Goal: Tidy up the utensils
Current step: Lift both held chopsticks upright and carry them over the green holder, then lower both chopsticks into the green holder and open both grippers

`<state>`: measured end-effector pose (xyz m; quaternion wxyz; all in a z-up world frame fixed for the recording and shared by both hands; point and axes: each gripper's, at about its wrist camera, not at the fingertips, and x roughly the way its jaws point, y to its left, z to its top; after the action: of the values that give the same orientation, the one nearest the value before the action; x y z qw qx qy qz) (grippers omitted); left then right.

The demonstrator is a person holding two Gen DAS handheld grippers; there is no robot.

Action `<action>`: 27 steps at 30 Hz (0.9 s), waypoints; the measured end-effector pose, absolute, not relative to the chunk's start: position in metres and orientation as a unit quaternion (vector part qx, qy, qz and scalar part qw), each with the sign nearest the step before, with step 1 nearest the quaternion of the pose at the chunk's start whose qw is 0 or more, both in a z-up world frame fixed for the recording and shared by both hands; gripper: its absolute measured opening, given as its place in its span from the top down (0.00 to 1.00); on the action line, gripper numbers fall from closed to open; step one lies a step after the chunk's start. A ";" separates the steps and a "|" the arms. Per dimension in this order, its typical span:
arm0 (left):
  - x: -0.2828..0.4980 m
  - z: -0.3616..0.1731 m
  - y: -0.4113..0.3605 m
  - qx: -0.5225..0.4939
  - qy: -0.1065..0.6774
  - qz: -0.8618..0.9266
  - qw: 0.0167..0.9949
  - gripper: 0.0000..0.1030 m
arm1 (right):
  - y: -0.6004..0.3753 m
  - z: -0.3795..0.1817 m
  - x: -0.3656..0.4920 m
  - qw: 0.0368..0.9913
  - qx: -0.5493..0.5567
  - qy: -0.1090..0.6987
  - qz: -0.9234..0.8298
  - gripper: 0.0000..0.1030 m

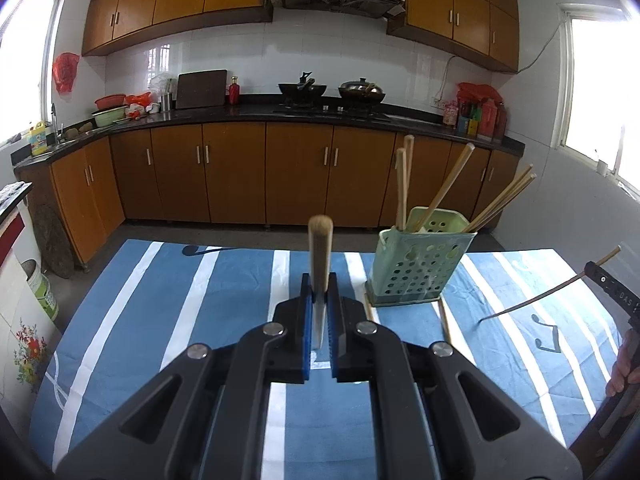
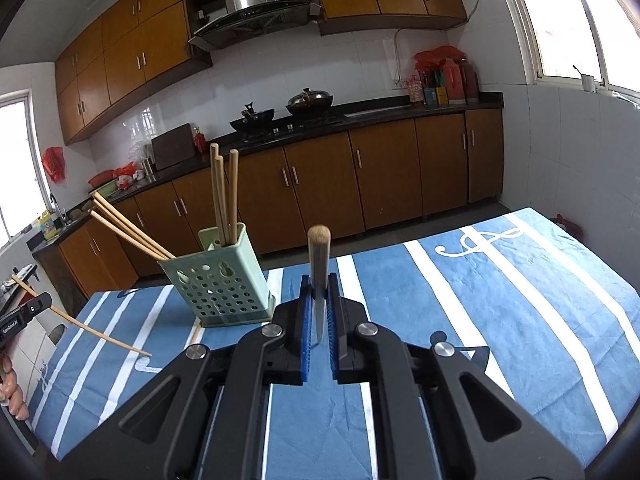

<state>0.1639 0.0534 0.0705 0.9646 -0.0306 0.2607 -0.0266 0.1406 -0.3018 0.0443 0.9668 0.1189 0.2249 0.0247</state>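
Note:
My left gripper [image 1: 319, 286] is shut on a wooden chopstick [image 1: 320, 246] that points up and away above the striped cloth. My right gripper [image 2: 319, 286] is shut on another wooden chopstick [image 2: 319, 256]. A pale green perforated utensil holder [image 1: 418, 260] stands on the table with several chopsticks in it, to the right of my left gripper; it also shows in the right wrist view [image 2: 218, 280], left of my right gripper. The right gripper's held chopstick shows in the left wrist view [image 1: 532, 298], and the left one's in the right wrist view [image 2: 84, 326].
Two loose chopsticks [image 1: 445, 322] lie on the blue and white striped tablecloth [image 1: 180, 300] beside the holder's base. Brown kitchen cabinets [image 1: 240, 172] and a dark counter with pans stand behind the table.

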 end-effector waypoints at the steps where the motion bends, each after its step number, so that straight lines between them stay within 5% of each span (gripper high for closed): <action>1: 0.163 0.075 0.051 -0.031 0.257 -0.031 0.965 0.93 | -0.300 0.049 0.140 0.968 0.119 0.220 0.029 0.93; 27: 0.197 0.206 -0.045 -0.035 0.098 -0.101 0.989 0.93 | -0.258 0.170 0.171 0.985 0.137 0.035 0.101 0.93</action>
<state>0.1974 -0.0453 0.2060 0.9895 -0.0348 0.0977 -0.1008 0.1706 -0.2581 0.1698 0.9848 0.1369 0.0353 0.1012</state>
